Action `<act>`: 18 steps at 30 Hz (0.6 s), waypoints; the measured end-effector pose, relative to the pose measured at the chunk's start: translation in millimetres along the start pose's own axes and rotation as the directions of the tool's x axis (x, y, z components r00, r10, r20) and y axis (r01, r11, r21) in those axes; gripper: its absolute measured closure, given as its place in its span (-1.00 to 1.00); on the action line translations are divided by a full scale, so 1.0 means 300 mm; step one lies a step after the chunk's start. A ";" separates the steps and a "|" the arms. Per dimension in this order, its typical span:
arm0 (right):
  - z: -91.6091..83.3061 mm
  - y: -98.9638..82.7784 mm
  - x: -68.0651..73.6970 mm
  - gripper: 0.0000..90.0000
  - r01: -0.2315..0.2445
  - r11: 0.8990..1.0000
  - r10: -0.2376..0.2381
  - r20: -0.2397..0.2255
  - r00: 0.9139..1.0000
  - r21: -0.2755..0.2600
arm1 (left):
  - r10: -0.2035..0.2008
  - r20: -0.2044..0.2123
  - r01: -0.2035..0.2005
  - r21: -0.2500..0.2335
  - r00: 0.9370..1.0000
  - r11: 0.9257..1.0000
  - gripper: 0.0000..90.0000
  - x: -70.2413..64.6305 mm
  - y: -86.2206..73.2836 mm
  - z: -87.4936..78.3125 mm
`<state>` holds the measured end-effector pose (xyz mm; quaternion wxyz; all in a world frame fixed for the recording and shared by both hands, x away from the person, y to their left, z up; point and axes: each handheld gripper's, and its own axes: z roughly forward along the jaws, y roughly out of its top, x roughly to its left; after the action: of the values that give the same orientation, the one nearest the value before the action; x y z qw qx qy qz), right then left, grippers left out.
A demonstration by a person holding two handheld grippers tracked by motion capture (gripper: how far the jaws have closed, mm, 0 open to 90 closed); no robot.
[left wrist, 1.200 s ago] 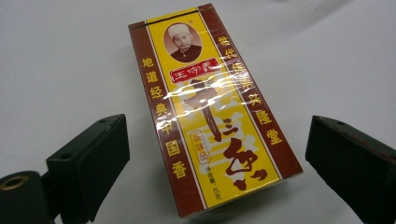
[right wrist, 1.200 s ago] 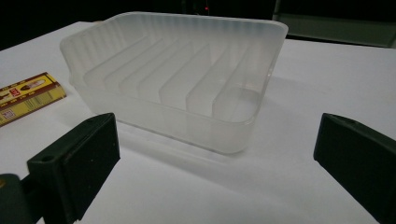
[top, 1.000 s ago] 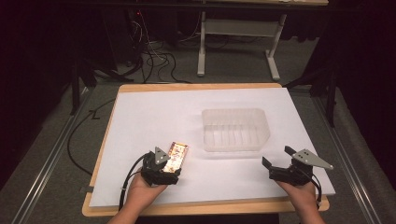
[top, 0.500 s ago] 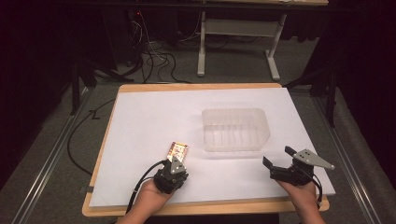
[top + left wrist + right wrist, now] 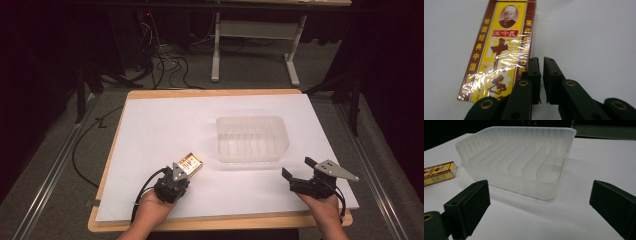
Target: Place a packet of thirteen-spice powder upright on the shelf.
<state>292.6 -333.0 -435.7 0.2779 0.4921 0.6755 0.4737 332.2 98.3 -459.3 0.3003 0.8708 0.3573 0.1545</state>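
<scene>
The yellow box (image 5: 499,50) lies loose just beside your pressed-together left claw (image 5: 541,72); your spread right claw (image 5: 539,202) faces the empty bin (image 5: 524,157).

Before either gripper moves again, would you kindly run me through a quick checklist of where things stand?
1. Left gripper open enough to take the packet: not ok, jaws nearly shut beside it, holding nothing.
2. Packet flat on the table: ok.
3. Right gripper open: ok, jaws wide apart.
4. Bin empty: ok.
5. Bin upright: ok.
6. Packet outside the bin: ok, it lies apart, to the bin's left.
</scene>
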 end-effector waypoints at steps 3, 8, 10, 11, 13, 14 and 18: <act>0.000 -0.001 -0.001 -0.91 -0.002 1.000 0.002 -0.001 1.000 -0.001 | -0.017 0.000 0.017 -0.012 1.000 1.000 0.89 0.021 -0.005 -0.013; 0.001 0.000 0.000 -0.89 -0.004 1.000 0.004 -0.002 1.000 0.000 | -0.011 0.029 0.014 -0.071 1.000 0.997 0.75 0.042 -0.002 -0.046; 0.000 -0.001 0.000 -0.89 -0.006 1.000 0.006 -0.003 1.000 -0.001 | -0.005 0.026 0.007 -0.083 1.000 0.997 0.54 0.056 0.006 -0.063; 0.000 -0.001 0.000 -0.89 -0.006 1.000 0.006 -0.004 1.000 -0.001 | 0.002 0.021 0.000 -0.077 1.000 0.997 0.43 0.061 0.009 -0.065; 0.000 -0.002 -0.001 -0.89 -0.010 1.000 0.010 -0.005 1.000 0.000 | 0.003 0.034 -0.001 -0.044 0.999 0.999 0.22 0.080 0.023 -0.072; 0.000 -0.002 -0.001 -0.89 -0.010 1.000 0.010 -0.005 1.000 0.000 | 0.003 0.034 -0.001 -0.044 0.999 0.999 0.08 0.080 0.023 -0.072; 0.003 -0.004 -0.004 -0.89 -0.010 1.000 0.010 -0.009 1.000 0.004 | 0.015 0.023 -0.015 -0.006 1.000 1.000 -0.20 0.091 0.042 -0.074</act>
<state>293.3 -333.9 -437.1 0.2718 0.4937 0.6752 0.4759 347.3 119.8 -432.7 0.3057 0.8744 0.3467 0.1478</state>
